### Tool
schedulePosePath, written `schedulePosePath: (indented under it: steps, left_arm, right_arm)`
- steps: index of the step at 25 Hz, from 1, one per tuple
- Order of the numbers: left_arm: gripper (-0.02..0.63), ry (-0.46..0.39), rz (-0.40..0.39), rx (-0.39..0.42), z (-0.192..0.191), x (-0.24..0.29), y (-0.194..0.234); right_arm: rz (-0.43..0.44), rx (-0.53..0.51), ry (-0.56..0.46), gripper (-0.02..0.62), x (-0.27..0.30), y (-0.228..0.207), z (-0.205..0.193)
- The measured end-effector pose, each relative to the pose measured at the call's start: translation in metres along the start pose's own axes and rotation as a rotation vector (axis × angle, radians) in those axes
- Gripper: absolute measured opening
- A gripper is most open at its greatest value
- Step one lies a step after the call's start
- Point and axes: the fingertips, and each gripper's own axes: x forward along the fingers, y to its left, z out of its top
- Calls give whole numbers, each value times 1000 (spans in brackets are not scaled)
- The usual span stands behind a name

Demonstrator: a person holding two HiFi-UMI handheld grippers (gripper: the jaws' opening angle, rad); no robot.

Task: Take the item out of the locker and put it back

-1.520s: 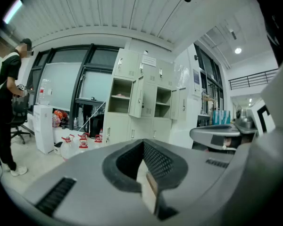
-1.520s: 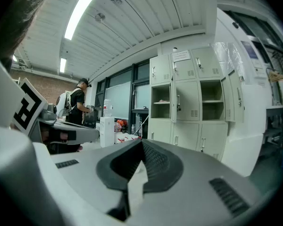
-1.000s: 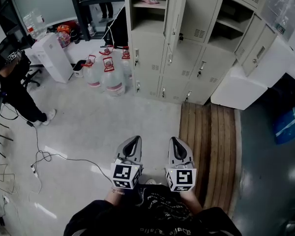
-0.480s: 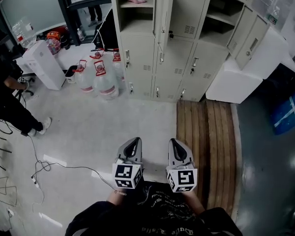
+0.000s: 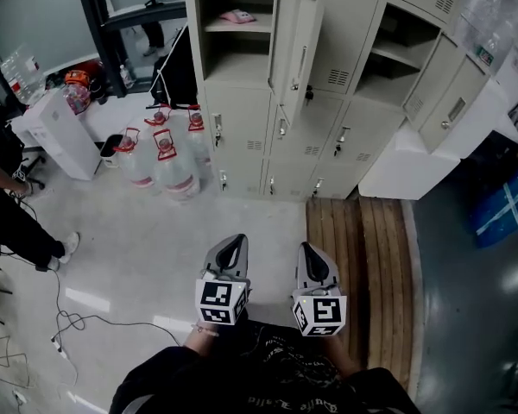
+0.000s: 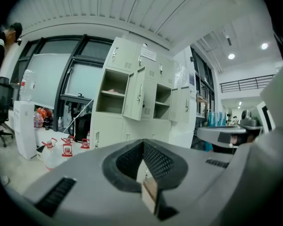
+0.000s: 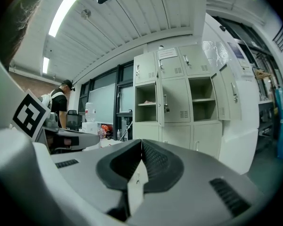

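A bank of beige lockers [image 5: 328, 76] stands ahead. One upper compartment has its door [image 5: 295, 46] swung open, and a small pink item [image 5: 238, 15] lies on its shelf. The same locker compartment [image 6: 112, 91] shows in the left gripper view and the same locker compartment [image 7: 146, 98] in the right gripper view. My left gripper [image 5: 236, 245] and right gripper [image 5: 307, 250] are held side by side close to my body, well short of the lockers. Both are shut with nothing between the jaws.
Several large water bottles [image 5: 160, 158] stand on the floor left of the lockers. A white appliance [image 5: 56, 132] and a person [image 5: 9, 214] are at the far left, with cables [image 5: 60, 317] on the floor. A wooden pallet [image 5: 363, 274] lies front right, beside a white cabinet [image 5: 414, 158].
The view has moved closer to the lockers, which now sit lower and larger in the head view. Both grippers keep the same pose, shut.
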Motion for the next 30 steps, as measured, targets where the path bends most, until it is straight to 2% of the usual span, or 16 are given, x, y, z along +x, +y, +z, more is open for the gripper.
schedulePosePath:
  steps: [7,15,27,30]
  left_arm:
    - [7,15,-3,2,20,52,79]
    - [8,22,-44,34,36,88,138]
    - [7,60,-49,-8,23,112,152]
    - [8,68,-22,-17,21,122,155]
  right_arm:
    - [16,-8,7,5,92,28,14]
    - [7,5,2,5,162,52,22]
    - [14,6,59,5,190,51,8]
    - [30,14,56,5,200,44,10]
